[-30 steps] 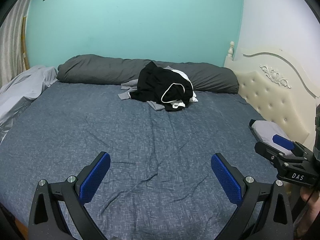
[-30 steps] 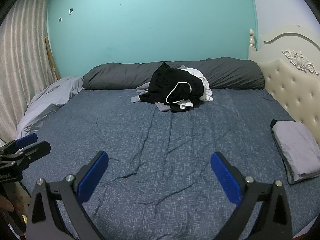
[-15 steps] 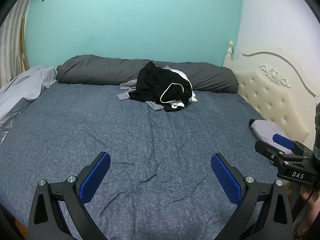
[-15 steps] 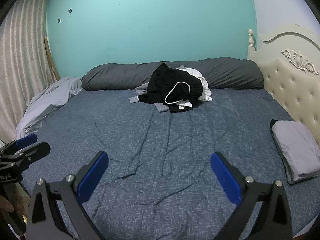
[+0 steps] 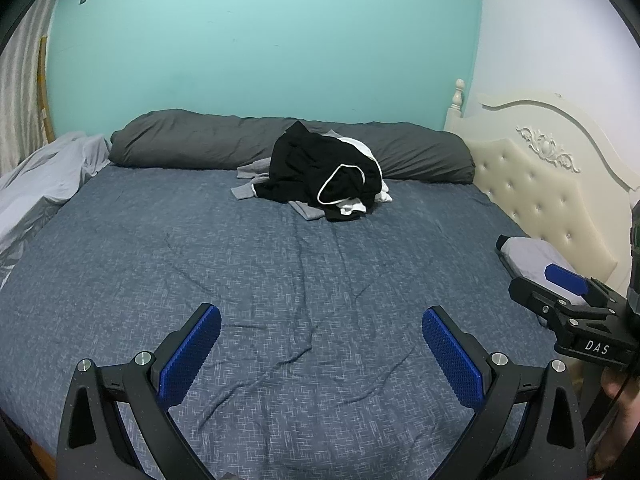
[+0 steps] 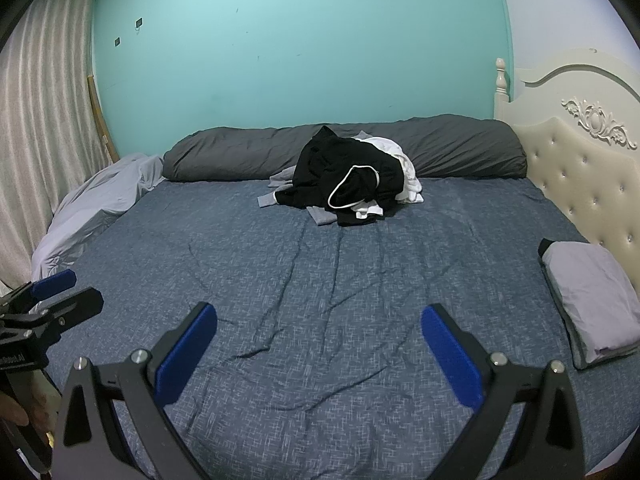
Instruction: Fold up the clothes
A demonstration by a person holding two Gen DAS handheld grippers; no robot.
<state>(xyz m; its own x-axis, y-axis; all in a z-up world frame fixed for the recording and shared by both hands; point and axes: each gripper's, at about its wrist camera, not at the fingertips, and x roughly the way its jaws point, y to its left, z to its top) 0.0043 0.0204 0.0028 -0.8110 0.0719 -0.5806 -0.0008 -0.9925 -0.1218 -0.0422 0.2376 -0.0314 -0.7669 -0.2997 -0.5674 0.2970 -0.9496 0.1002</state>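
A heap of unfolded clothes (image 5: pixel 324 176), black, grey and white, lies at the far side of the bed against the long dark pillow; it also shows in the right wrist view (image 6: pixel 348 180). A folded light grey garment (image 6: pixel 588 304) lies at the bed's right edge by the headboard, partly hidden in the left wrist view (image 5: pixel 532 256). My left gripper (image 5: pixel 320 320) is open and empty above the near part of the bed. My right gripper (image 6: pixel 318 320) is open and empty too, beside the left one. Both are far from the heap.
The blue-grey bedsheet (image 5: pixel 240 264) is wrinkled in the middle. A long dark grey pillow (image 6: pixel 240 156) lies along the teal wall. A light grey blanket (image 6: pixel 96 204) is bunched at the left edge. The cream padded headboard (image 6: pixel 592 168) bounds the right side.
Both grippers have drifted slightly, so the heap sits a touch lower and left in view. Nothing was grasped or released.
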